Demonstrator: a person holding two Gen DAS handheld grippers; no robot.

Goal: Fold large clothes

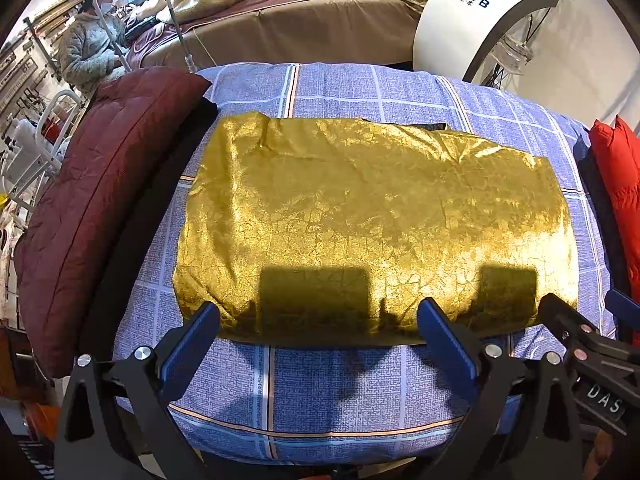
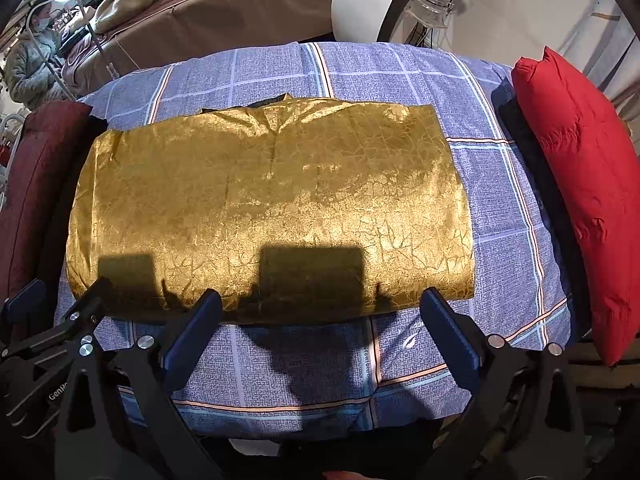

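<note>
**Gold padded garment lies folded on a checked bed, both claws open at its near edge**

A bed under a blue checked cover (image 1: 360,92) fills both wrist views. At its centre lies the gold padded garment (image 1: 368,216), shiny and crinkled, already folded into a thick rectangle. Left of the gold garment a maroon quilted coat (image 1: 100,184) lies along the bed's edge; right of it sits a red down jacket (image 2: 580,184). Beyond the bed a person in a pale fleece (image 1: 86,52) sits apart.

The left claw (image 1: 320,330) hovers just short of the gold garment's near edge, fingers spread wide and gripping nothing. The right claw (image 2: 320,318) sits beside it at the same edge, equally spread and empty.

The fold looks nearly or fully done. A further fold would call for both claws to close on the near edge and carry it over the top.
</note>
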